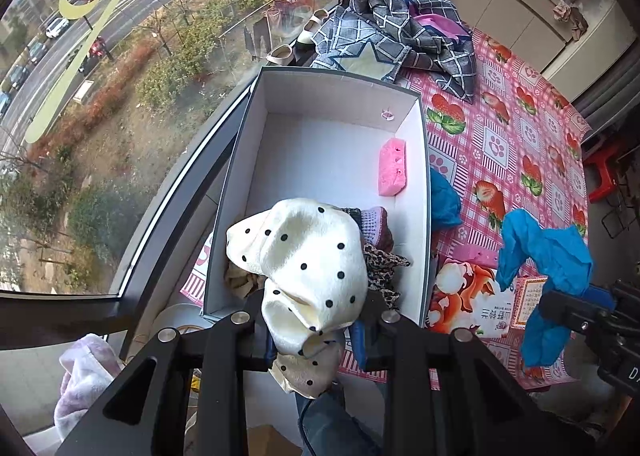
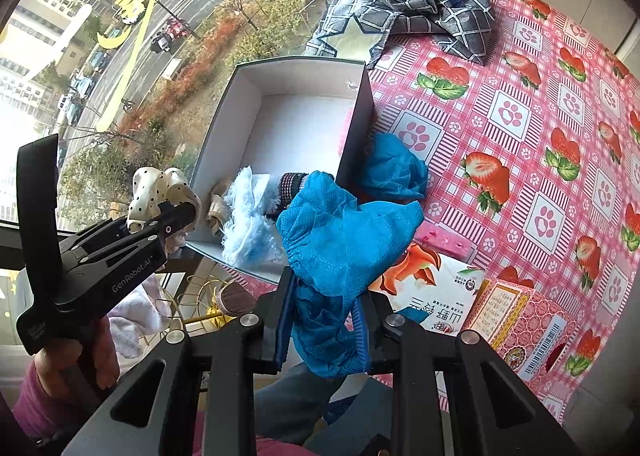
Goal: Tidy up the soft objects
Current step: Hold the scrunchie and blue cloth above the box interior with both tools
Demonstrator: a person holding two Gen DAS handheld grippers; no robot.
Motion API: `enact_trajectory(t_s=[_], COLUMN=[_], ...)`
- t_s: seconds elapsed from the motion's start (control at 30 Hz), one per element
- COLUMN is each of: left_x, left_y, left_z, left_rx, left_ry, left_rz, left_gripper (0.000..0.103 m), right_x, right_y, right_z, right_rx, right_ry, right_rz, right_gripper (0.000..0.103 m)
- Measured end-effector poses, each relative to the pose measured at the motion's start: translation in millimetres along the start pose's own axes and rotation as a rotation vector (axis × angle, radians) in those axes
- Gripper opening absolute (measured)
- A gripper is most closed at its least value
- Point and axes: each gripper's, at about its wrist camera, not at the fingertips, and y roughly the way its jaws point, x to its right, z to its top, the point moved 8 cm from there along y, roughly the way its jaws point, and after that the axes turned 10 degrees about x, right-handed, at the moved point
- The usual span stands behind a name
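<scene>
My left gripper is shut on a cream polka-dot cloth and holds it over the near end of the open grey box. In the right wrist view the left gripper sits at the box's near left corner with the polka-dot cloth. My right gripper is shut on a blue non-woven cover, held by the box's near right corner; it also shows in the left wrist view. Inside the box lie a pink sponge, a leopard-print cloth and a white fluffy cloth.
A second blue cover lies against the box's right wall. A checked grey garment is heaped at the table's far end. A tissue pack, a pink carton and a pink sponge lie on the strawberry tablecloth. The window is on the left.
</scene>
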Motion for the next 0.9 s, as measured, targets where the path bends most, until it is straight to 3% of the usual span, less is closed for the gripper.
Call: enact_trajectory(t_s=[0.9], left_x=[-11], left_y=[14], left_z=[-1], left_rx=[-0.042], left_ry=[-0.022], left_rz=[0.010], left_gripper=[0.030], right_x=[-17], right_y=[17], right_z=[19], right_rx=[-0.013], right_ry=[-0.024], right_rz=[0.025], right_gripper=[0.027])
